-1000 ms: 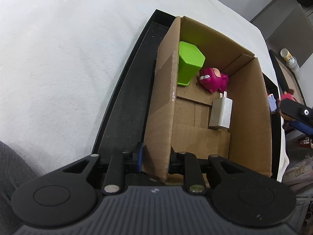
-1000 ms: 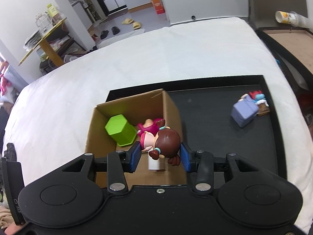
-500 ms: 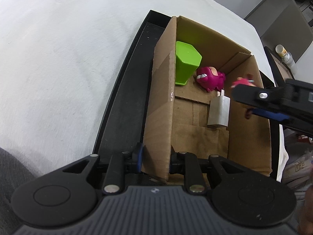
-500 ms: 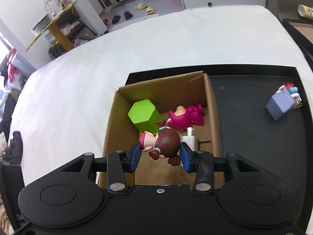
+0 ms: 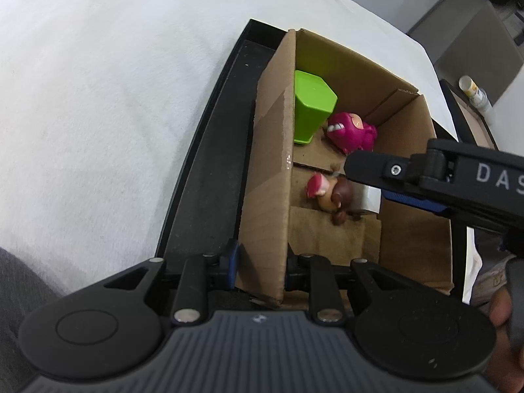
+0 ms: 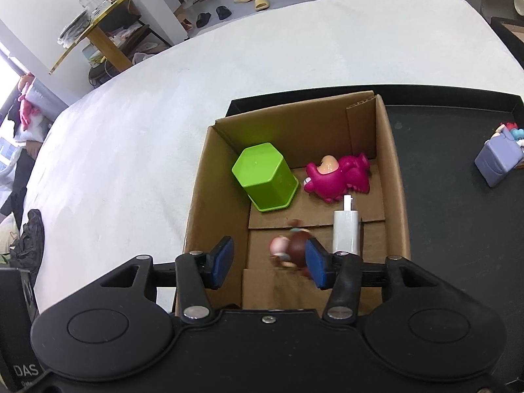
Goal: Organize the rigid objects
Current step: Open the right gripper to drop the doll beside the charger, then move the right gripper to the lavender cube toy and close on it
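Note:
My left gripper (image 5: 262, 265) is shut on the near wall of the cardboard box (image 5: 268, 170), which stands in a black tray (image 5: 209, 163). Inside the box (image 6: 396, 180) lie a green hexagonal cup (image 6: 265, 177), a pink bear toy (image 6: 340, 177) and a white charger (image 6: 347, 229). My right gripper (image 6: 269, 262) hangs over the box with its jaws opening. A brown-haired doll (image 6: 288, 252), blurred, is between them, clear of the left pad. In the left wrist view the doll (image 5: 330, 193) lies low in the box under a right gripper finger (image 5: 370, 167).
A lilac box toy (image 6: 497, 160) with a small figure beside it sits on the tray (image 6: 452, 229) right of the box. White cloth (image 6: 163, 114) surrounds the tray. A bottle (image 5: 471, 90) stands beyond, and a hand (image 5: 501, 311) shows at the right edge.
My right gripper came in over the box and sank a little. Its jaws spread and the doll left them, dropping toward the box floor. The left gripper kept its hold on the wall.

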`<act>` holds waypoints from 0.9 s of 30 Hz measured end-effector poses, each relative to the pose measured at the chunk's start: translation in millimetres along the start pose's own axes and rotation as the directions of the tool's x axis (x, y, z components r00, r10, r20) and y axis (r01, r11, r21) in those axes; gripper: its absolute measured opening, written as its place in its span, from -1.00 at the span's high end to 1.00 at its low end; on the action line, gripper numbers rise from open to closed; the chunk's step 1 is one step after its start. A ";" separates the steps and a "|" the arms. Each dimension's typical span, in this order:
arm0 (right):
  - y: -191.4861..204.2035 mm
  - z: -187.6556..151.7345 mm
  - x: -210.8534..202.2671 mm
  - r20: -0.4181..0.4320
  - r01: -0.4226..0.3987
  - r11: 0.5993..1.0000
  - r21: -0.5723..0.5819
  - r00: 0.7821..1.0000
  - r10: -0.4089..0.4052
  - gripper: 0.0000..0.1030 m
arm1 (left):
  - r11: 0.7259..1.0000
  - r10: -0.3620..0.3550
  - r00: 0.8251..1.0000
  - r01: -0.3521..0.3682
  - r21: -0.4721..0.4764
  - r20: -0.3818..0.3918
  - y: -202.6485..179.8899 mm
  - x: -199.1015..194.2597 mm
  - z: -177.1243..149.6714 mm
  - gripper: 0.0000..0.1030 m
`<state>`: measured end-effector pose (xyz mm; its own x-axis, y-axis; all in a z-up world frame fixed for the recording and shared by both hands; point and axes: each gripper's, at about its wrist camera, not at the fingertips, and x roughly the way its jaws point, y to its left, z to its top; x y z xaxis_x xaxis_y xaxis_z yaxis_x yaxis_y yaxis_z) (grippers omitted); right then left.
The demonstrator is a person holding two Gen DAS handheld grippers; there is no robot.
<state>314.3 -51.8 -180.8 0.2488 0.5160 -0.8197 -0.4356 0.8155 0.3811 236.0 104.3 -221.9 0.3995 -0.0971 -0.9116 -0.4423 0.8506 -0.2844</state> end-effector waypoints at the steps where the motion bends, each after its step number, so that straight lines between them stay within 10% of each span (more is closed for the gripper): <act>1: -0.2 -0.6 -1.6 0.003 0.001 1.000 0.000 1.000 -0.001 0.01 | 1.000 0.004 1.000 -0.004 0.008 0.005 -0.9 -0.2 -0.4 0.54; 27: -73.7 -8.4 -58.6 0.091 0.075 0.992 0.105 0.992 -0.085 -0.32 | 0.999 0.023 1.000 -0.023 -0.029 0.012 -3.2 -0.7 -1.3 0.54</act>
<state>324.5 -144.3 -164.4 0.3629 0.4667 -0.8065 -0.3226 0.8750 0.3611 236.2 101.0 -220.8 0.3991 -0.0711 -0.9142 -0.4746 0.8370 -0.2723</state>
